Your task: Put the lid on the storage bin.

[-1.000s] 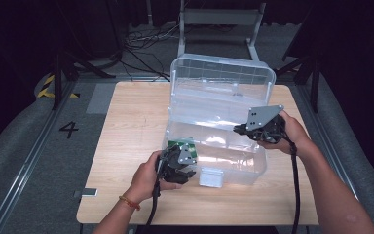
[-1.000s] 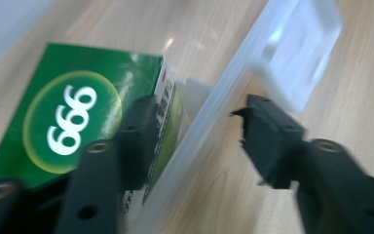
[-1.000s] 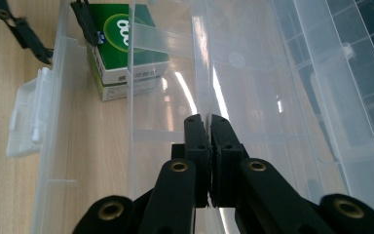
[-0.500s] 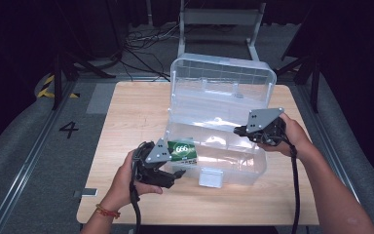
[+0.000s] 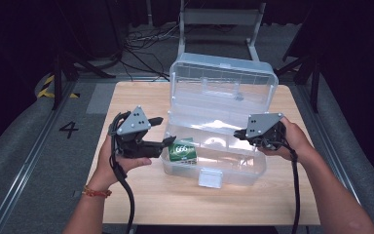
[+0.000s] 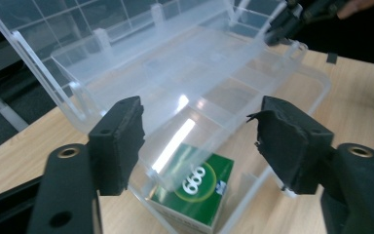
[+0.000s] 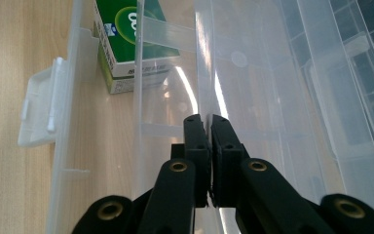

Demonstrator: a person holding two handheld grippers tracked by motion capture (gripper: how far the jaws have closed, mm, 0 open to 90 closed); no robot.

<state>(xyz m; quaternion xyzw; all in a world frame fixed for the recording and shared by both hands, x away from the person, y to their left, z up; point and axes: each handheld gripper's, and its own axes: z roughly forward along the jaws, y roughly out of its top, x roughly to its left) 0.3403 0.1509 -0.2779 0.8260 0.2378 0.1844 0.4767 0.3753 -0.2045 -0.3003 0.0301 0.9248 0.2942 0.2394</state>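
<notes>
Landmark is the clear plastic box [image 5: 214, 146], lid open and standing up at the back; I read this as packing the green carton [image 5: 183, 150] into it, and the placing step looks done; carton lies in the box's front-left compartment, label up, also seen in left gripper view [image 6: 195, 192] and right gripper view [image 7: 131, 44]; my left gripper [image 5: 163, 131] hangs just outside the box's left end, jaws spread with nothing between the pads, having just narrowed a little; my right gripper [image 5: 239, 133] is clamped on the inner tray [image 7: 204, 73] at the box's right side, jaws pinched onto its thin clear wall; next move, I'd judge: settle the tray or shut the lid [image 5: 224, 78]; front latch [image 5: 210, 178] hangs free; in the way: carton may sit under the tray; wooden table [image 5: 141, 97] beneath.
</notes>
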